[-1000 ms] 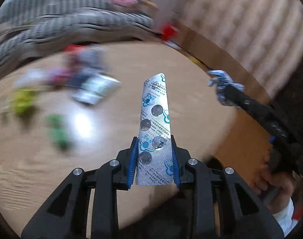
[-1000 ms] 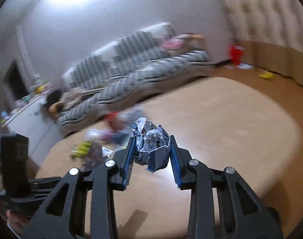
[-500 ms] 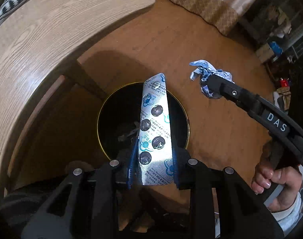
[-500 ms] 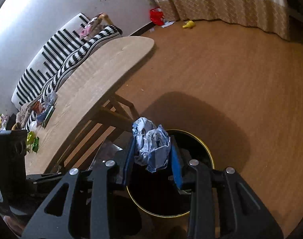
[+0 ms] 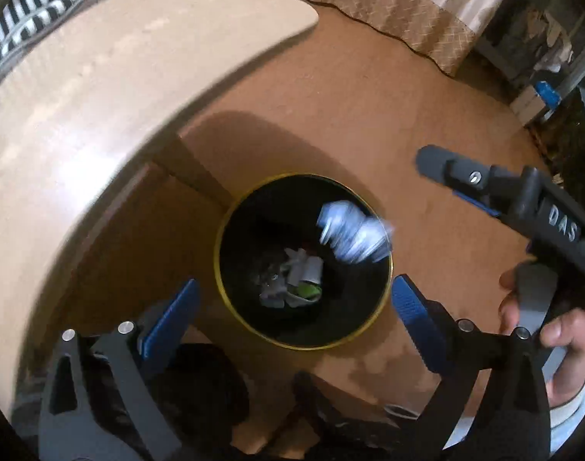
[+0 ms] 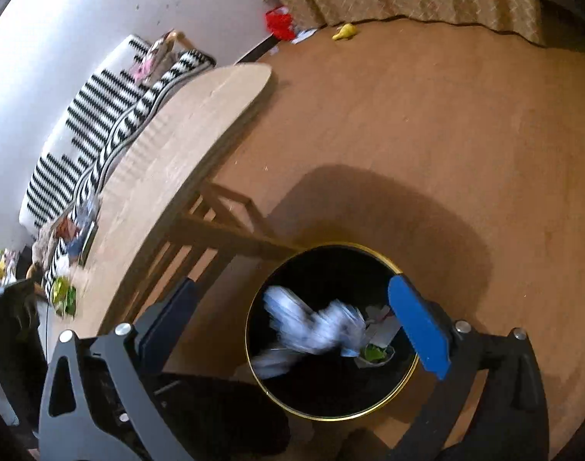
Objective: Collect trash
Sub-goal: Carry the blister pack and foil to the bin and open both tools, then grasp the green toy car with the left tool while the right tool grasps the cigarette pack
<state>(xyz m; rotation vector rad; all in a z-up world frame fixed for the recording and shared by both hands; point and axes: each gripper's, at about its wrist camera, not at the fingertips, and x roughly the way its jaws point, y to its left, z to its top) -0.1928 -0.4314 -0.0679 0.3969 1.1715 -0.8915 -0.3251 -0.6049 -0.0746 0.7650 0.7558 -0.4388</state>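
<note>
Both loads are released over the black bin (image 5: 231, 307). The left gripper (image 5: 292, 307) is seen with jaws opening wide and nothing between the blue pads; half a second earlier the pill blister strip was clamped there, above the same gold-rimmed bin. The right gripper (image 6: 292, 322) is likewise opening, pads apart, where the crumpled blue-white wrapper (image 6: 311, 330) was pinched before.

The wrapper is caught mid-fall as a blurred streak inside the bin mouth, just under the gold rim, right of centre in the left wrist view (image 5: 353, 236). The blister strip is not clearly picked out: a pale blurred shape at the bin's near-left wall in the right wrist view may be it, but that cannot be confirmed. Older scraps (image 5: 296, 276) are seen at the bin bottom.

The bin is stood on the floor, tucked against the wooden table (image 5: 100, 96) edge, beside its leg.

Judgement: this drop cycle is done for two pieces. More litter (image 6: 63, 292) is left on the far end of the table, well away from the bin, so another trip is needed. Both grippers are free for it.
</note>
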